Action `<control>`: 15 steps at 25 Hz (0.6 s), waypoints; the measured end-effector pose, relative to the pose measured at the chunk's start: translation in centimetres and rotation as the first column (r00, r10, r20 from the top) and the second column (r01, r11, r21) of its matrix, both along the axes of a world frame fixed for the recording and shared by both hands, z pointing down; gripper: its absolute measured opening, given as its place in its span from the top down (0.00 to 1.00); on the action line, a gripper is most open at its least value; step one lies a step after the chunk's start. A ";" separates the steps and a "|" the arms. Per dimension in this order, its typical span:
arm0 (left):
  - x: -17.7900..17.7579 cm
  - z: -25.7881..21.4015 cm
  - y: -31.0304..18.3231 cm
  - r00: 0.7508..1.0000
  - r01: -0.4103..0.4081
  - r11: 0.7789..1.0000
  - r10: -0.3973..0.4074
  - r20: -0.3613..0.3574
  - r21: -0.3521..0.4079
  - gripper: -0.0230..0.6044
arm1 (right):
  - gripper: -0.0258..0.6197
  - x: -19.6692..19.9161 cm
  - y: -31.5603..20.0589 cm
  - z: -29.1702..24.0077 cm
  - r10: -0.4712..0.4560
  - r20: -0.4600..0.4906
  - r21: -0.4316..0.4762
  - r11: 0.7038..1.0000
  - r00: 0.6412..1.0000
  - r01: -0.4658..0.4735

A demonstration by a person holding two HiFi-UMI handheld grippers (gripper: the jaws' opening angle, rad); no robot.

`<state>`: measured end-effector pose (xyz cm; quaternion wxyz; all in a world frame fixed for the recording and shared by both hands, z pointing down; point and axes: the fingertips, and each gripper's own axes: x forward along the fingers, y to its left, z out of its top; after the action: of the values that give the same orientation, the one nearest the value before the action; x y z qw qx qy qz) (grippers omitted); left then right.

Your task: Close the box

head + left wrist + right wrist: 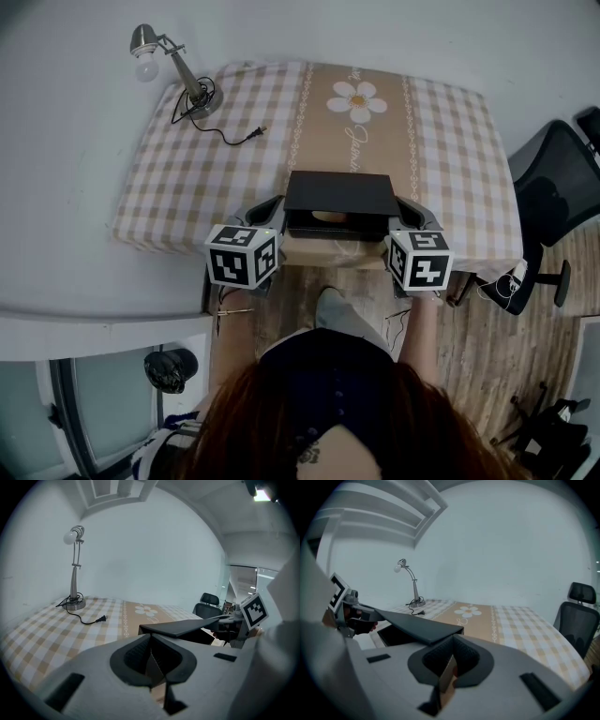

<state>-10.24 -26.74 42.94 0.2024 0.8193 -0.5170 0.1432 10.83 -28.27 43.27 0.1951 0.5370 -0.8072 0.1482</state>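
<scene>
Nearest, a person's reddish hair fills the bottom of the head view. Just beyond it, the left gripper and right gripper flank a box at the near edge of a table. Each gripper's jaws are pressed together on a thin brown cardboard edge of the box, one on each side. Between them the box's black lid is tilted up, partly open. Farther off, the checked cloth shows a daisy. A desk lamp stands at the far left corner, and a black office chair is at right.
</scene>
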 end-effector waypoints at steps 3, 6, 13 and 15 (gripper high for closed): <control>0.2 0.0 0.3 1.000 -0.009 1.000 0.009 0.007 -0.003 0.92 | 0.93 0.0 0.3 0.1 -0.001 0.003 -0.001 1.000 1.000 0.001; 0.2 0.0 0.6 1.000 -0.015 1.000 0.015 0.010 -0.004 0.92 | 0.93 0.0 0.6 0.1 0.001 0.003 -0.002 1.000 1.000 -0.001; 0.3 0.3 1.5 1.000 -0.029 1.000 0.029 0.010 -0.008 0.92 | 0.93 0.0 1.5 0.5 0.009 -0.002 -0.008 1.000 1.000 -0.009; 0.3 0.5 1.8 0.999 -0.034 0.999 0.034 0.010 -0.010 0.92 | 0.93 0.0 1.8 0.5 0.011 -0.004 -0.008 1.000 1.000 -0.011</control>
<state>-9.90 -24.96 43.39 0.2012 0.8263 -0.5033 0.1531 10.81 -26.44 43.79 0.1980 0.5407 -0.8034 0.1515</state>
